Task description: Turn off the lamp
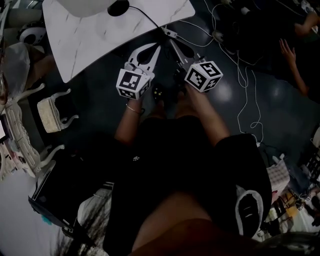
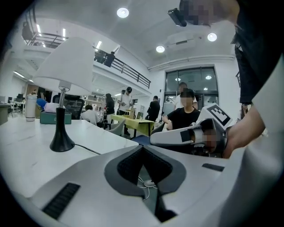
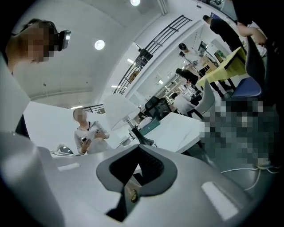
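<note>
The lamp (image 2: 62, 99) stands upright on the white, faintly veined desk (image 2: 26, 153), set well in from the desk's near edge. It has a wide white cone shade (image 2: 66, 62), a thin metal stem (image 2: 62, 95) and a black base (image 2: 61, 142) that flares out where it meets the desk top. A black cord (image 2: 86, 149) runs from the base across the desk towards its edge. Whether the bulb is lit cannot be told.

White table (image 1: 90, 45), dark glossy floor (image 1: 272, 117), round ceiling lights (image 2: 123, 12), railed mezzanine (image 2: 129, 73)
</note>
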`<state>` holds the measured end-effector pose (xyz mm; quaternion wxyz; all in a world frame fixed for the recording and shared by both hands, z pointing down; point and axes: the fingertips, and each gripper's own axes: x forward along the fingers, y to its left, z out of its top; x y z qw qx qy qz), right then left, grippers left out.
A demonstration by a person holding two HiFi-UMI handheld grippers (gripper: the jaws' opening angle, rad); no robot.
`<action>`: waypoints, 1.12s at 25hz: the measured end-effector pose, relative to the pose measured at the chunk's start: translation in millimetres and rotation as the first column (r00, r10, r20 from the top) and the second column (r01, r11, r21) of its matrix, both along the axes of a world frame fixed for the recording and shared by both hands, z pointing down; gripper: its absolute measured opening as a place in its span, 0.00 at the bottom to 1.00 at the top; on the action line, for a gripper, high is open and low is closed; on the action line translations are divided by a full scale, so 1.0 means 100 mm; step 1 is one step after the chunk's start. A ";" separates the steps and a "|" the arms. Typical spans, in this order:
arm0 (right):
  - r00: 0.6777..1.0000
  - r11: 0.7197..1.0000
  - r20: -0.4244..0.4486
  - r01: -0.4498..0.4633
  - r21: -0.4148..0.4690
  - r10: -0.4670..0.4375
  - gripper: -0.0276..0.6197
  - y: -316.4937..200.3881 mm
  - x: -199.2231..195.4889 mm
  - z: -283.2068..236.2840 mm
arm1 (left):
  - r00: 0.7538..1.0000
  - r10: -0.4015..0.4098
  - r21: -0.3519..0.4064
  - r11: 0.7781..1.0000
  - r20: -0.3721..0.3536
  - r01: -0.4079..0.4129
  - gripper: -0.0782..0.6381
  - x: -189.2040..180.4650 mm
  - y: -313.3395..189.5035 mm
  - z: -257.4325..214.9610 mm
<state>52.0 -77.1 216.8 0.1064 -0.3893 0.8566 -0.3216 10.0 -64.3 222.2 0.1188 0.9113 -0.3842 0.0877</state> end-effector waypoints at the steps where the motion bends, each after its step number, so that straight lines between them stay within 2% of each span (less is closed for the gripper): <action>1: 1.000 1.000 0.002 0.003 0.002 -0.003 0.04 0.01 0.01 -0.04 | 1.000 0.003 -0.003 1.000 0.005 -0.003 0.12 0.01 0.00 -0.04; 8: 0.999 0.999 0.014 0.028 0.043 -0.029 0.04 0.05 0.01 -0.33 | 0.999 0.051 0.038 0.998 0.006 -0.052 0.12 0.15 0.00 -0.31; 19: 0.998 0.995 0.027 0.057 0.081 -0.060 0.04 0.10 -0.06 -0.62 | 0.999 0.040 0.079 0.996 0.030 -0.042 0.12 0.03 0.06 -0.60; 28: 0.991 0.984 -0.039 0.130 0.125 -0.126 0.04 0.17 -0.12 -0.79 | 0.998 0.039 0.119 0.992 0.042 -0.044 0.12 -0.04 0.09 -0.74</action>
